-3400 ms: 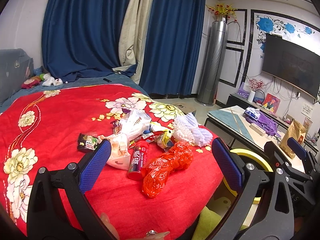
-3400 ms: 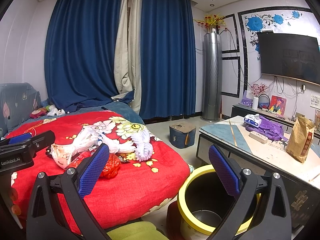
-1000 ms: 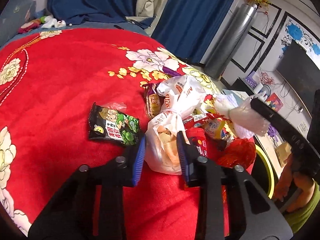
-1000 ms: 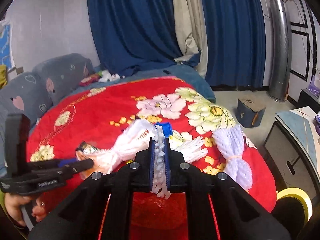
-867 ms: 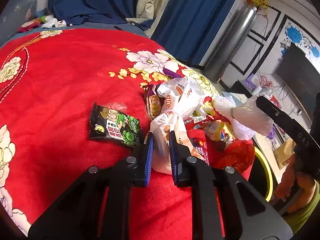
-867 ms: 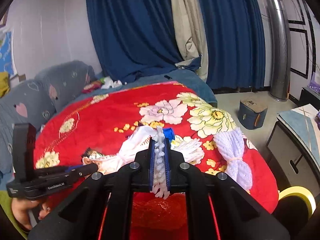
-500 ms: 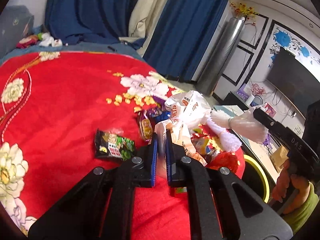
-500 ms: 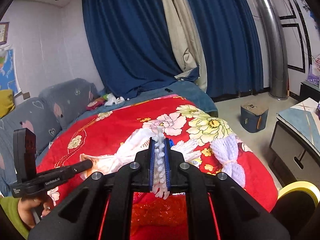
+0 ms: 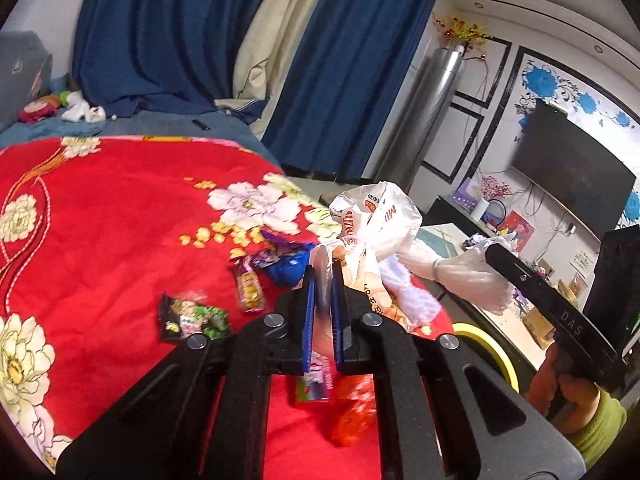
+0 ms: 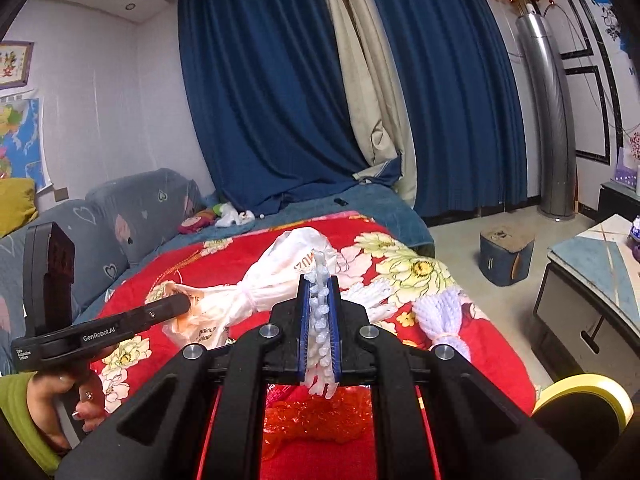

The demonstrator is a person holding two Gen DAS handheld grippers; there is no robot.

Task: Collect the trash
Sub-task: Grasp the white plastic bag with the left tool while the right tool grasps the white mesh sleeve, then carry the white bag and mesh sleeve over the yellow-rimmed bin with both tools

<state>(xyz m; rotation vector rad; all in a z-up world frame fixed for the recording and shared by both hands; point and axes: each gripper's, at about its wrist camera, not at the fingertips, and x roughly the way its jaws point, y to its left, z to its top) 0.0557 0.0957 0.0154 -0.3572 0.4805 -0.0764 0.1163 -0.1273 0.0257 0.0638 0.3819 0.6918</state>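
Two grips on one white plastic bag (image 9: 376, 220), hanging between them over the bed (image 9: 100, 220): left gripper (image 9: 322, 280) clenched on its film, right gripper (image 10: 319, 316) clamped on foam netting (image 10: 318, 320). I'd lift both evenly w/o tearing, toward bin (image 10: 584, 384) right of it.

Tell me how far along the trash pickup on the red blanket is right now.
Nothing can be seen in the yellow-rimmed bin yet. In hand: the left gripper is shut on the white plastic bag, and the right gripper is shut on white foam netting. Left on the red blanket: green snack packet, red plastic bag, other wrappers.
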